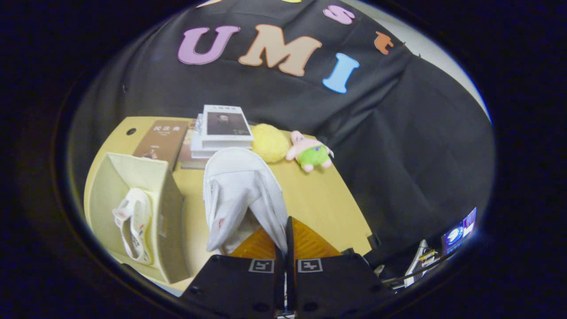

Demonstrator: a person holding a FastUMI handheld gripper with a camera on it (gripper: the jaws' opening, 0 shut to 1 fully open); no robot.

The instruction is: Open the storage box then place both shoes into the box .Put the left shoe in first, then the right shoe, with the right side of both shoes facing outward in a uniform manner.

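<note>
My fingers [285, 241] pinch the white shoe's [241, 195] edge above the worktop [319, 199]; open storage box [166, 212] just beside, holding the other shoe [133, 226].

Recording booth, black cloth wall [398, 146] hung behind a wooden table [319, 199], books [221, 130] and plush toys [310, 153] laid out

The storage box [166, 208] stands on the table [319, 199], left of the gripper [283, 241], with one shoe [133, 223] inside it. A second shoe [241, 195] hangs just ahead of the fingers, which are closed together on its rear edge, holding it to the right of the box. Beyond the box a book [161, 139] lies flat; right of it sits a stack of books [219, 130]. Right of the stack lie a round plush [270, 142] and then a starfish plush toy [310, 153], both near the booth's wall.
</note>
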